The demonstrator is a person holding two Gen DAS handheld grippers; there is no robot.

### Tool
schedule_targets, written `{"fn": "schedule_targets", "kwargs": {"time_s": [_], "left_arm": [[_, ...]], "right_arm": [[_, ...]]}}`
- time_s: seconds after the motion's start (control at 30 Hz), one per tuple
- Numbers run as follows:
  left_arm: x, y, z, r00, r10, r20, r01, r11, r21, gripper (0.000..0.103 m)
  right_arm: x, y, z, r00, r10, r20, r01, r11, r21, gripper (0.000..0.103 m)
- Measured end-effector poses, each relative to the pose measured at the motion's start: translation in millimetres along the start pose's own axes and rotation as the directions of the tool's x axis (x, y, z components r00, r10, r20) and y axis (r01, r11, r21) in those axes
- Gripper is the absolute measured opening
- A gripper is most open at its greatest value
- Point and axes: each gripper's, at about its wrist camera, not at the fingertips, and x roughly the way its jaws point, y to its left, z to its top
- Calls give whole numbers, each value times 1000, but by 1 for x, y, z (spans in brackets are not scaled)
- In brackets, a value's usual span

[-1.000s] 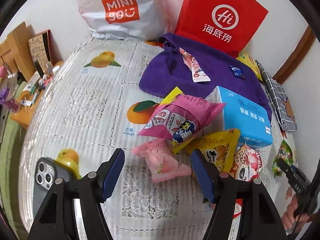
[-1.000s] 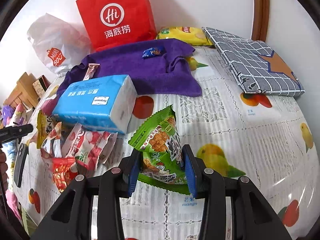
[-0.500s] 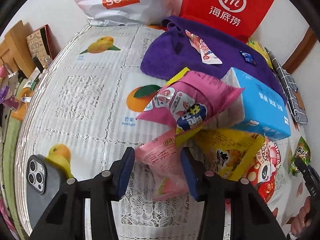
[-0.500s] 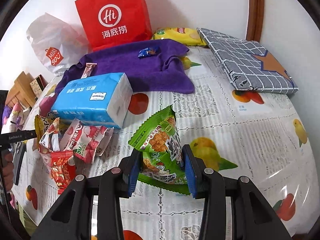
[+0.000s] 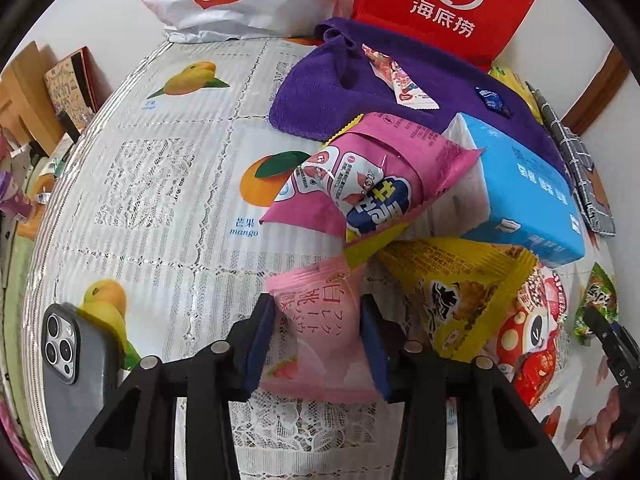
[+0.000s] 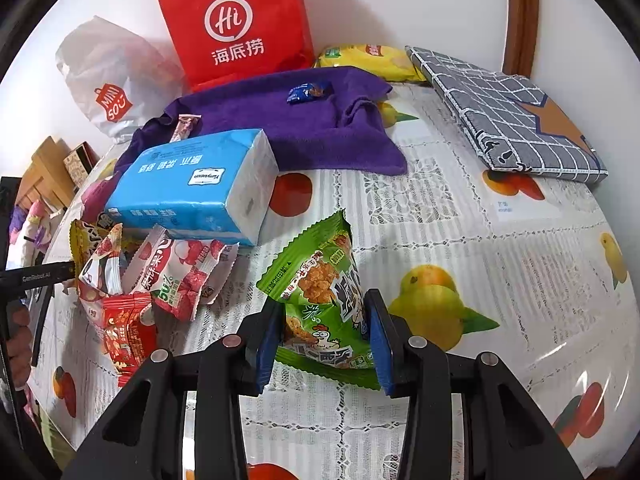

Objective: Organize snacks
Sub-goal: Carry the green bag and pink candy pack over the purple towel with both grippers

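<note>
The left gripper (image 5: 318, 334), jaws just closing, pinches the pale pink peach snack packet (image 5: 320, 336) with bare tablecloth (image 5: 160, 200) open leftward, while the right gripper (image 6: 324, 334) clamps the green chicken snack packet (image 6: 320, 292) with clear tablecloth rightward.

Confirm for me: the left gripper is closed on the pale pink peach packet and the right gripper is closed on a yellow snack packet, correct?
Not quite. The right gripper is closed on a green snack packet, not a yellow one, as the right wrist view shows. The left gripper does grip the pale pink peach packet.
</note>
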Motion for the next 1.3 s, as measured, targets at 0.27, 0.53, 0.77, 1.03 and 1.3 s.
{"fn": "schedule_targets", "kwargs": {"time_s": [0.27, 0.53, 0.77, 1.03, 1.3], "left_arm": [[-8, 8, -14, 999, -42, -3, 42, 999, -2, 38], [-25, -1, -26, 997, -77, 25, 76, 997, 26, 38], [-37, -11, -32, 994, -98, 49, 96, 994, 42, 38], [-50, -27, -44, 989, -128, 68, 122, 989, 78, 38], [-69, -42, -53, 980, -174, 95, 165, 982, 97, 38]], "right_arm": [[7, 1, -3, 1000, 16, -15, -16, 1000, -4, 41], [3, 6, -5, 1000, 24, 2, -24, 1000, -5, 41], [-2, 7, -10, 1000, -4, 4, 4, 1000, -22, 41], [-23, 19, -12, 999, -9, 39, 11, 998, -60, 41], [-38, 22, -12, 999, 16, 32, -14, 999, -45, 41]]}}
